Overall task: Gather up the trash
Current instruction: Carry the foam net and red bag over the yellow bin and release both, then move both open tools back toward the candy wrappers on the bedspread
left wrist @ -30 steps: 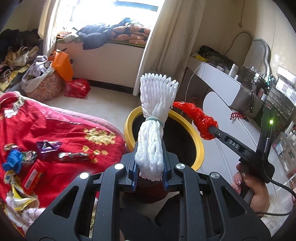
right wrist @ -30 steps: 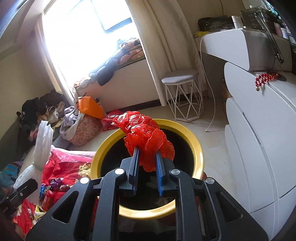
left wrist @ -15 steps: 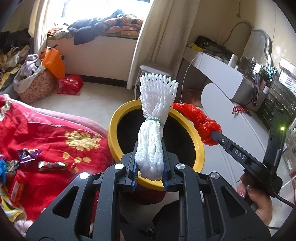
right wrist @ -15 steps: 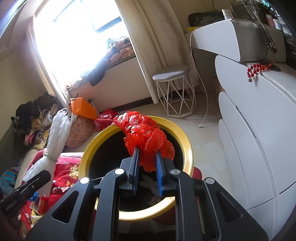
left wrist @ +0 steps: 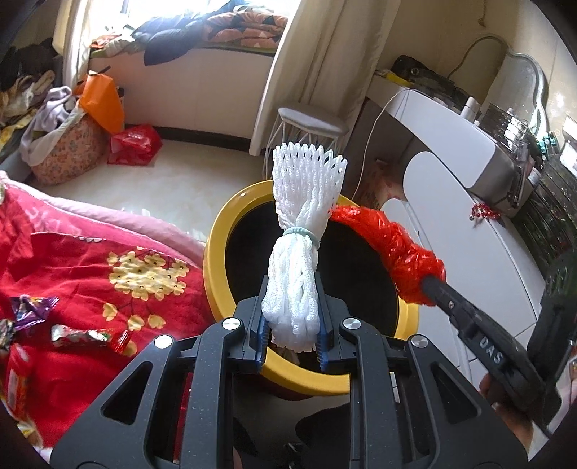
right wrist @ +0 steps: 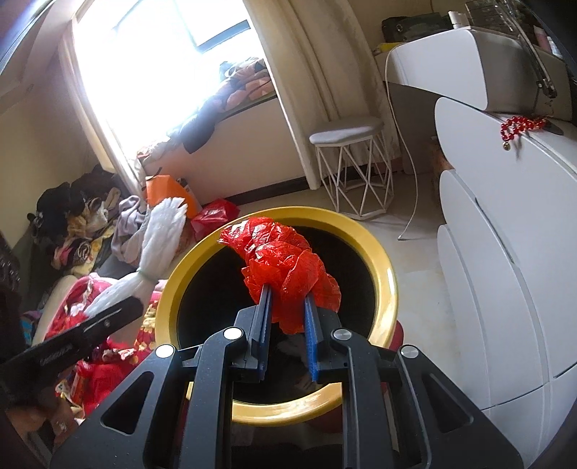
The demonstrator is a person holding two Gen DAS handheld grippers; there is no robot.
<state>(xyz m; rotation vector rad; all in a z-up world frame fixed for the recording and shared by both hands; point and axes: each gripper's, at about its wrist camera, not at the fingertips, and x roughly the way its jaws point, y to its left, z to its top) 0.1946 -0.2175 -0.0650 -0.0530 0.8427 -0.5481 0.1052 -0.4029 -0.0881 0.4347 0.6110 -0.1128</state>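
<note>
A bundle of white foam fruit netting (left wrist: 295, 259), cinched at its middle by a pale green band, stands upright between the blue pads of the left tool (left wrist: 291, 341), whose jaws are closed firmly on its lower half — the bundle poised above the near rim of a round yellow-rimmed bin with a black interior (left wrist: 216, 252). Beside it, a crumpled red plastic bag (right wrist: 288, 274) is pinched in the right tool (right wrist: 287, 337), its jaws narrowly set and easing apart with the bag still between them, held over the bin's dark mouth (right wrist: 382, 281). To the left of the bin lies a red blanket with yellow flowers (left wrist: 90, 274), scattered with snack wrappers (left wrist: 84, 335). Beyond — a pale tiled floor (left wrist: 173, 184), a small white wire-legged stool (right wrist: 349, 162), long cream curtains (left wrist: 317, 72) and a window ledge heaped with clothes (left wrist: 202, 29). At right stands a white rounded cabinet (right wrist: 505, 252) with a string of red beads (right wrist: 519, 126) on top.
</note>
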